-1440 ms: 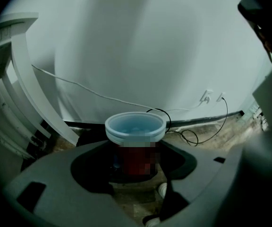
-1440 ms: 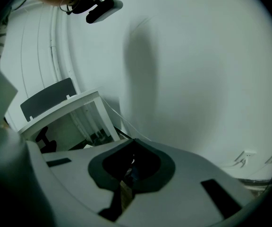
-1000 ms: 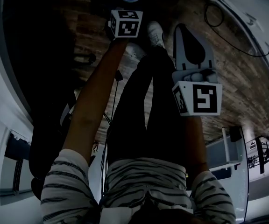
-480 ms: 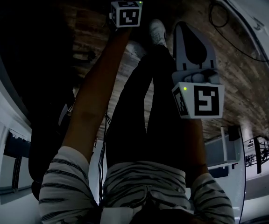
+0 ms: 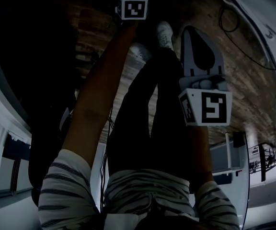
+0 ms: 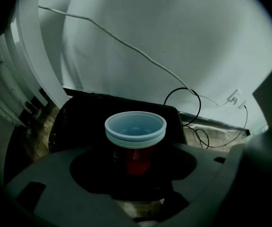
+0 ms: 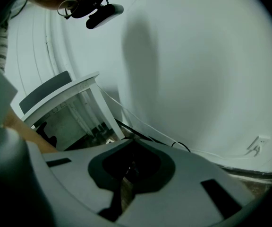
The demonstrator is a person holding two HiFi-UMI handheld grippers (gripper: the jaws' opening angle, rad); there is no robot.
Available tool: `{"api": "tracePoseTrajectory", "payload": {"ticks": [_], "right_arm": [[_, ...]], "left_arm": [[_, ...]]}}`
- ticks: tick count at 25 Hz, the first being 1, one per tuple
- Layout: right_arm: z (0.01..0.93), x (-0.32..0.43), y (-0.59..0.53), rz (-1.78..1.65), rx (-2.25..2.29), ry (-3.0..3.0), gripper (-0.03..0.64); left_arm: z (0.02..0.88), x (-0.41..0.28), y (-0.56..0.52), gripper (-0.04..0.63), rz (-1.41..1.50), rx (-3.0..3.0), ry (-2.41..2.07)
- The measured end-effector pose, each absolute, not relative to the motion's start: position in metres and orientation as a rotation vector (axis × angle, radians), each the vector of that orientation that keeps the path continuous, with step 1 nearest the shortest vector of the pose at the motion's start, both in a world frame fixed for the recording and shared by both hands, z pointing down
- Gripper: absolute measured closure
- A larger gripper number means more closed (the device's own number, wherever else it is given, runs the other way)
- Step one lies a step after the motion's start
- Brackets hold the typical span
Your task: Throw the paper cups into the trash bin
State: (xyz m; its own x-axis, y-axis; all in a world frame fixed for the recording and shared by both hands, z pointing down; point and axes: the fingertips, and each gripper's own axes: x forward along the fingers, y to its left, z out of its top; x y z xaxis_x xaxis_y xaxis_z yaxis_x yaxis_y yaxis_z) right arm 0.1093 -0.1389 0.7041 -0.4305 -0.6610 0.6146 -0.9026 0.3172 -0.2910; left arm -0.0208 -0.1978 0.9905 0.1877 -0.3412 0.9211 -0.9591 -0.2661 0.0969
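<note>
Biggest risk here: dropping short. Looks like a nested stack of paper cups [image 6: 135, 135] rather than a single one, so could split apart on release and bounce off the rim of the trash bin [image 6: 79, 115] onto the floor [image 6: 211, 135], especially if let go before getting squarely over the dark opening. Can't tell for sure whether already above it or just in front. Squeezing harder could also crush the red wall and jam the stack. Left gripper [image 6: 136, 161]: jaws partly spread, pinching the stack low on its red side, rim up. Right gripper [image 7: 130, 145]: jaws pressed together, holding nothing
</note>
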Motion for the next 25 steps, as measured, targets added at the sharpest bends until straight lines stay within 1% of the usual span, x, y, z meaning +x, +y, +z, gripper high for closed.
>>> {"api": "tracePoseTrajectory", "payload": {"ticks": [18,25], "right_arm": [[0.713,0.108,-0.140,0.863,1.379,-2.196,0.607],[0.721,0.098,-0.141,0.883,1.367,-2.187,0.607]], "left_arm": [[1.025,-0.017,-0.206,0.295,1.209,1.767,-1.136],[1.028,-0.017,-0.205,0.295,1.195,1.745,-1.123]]}}
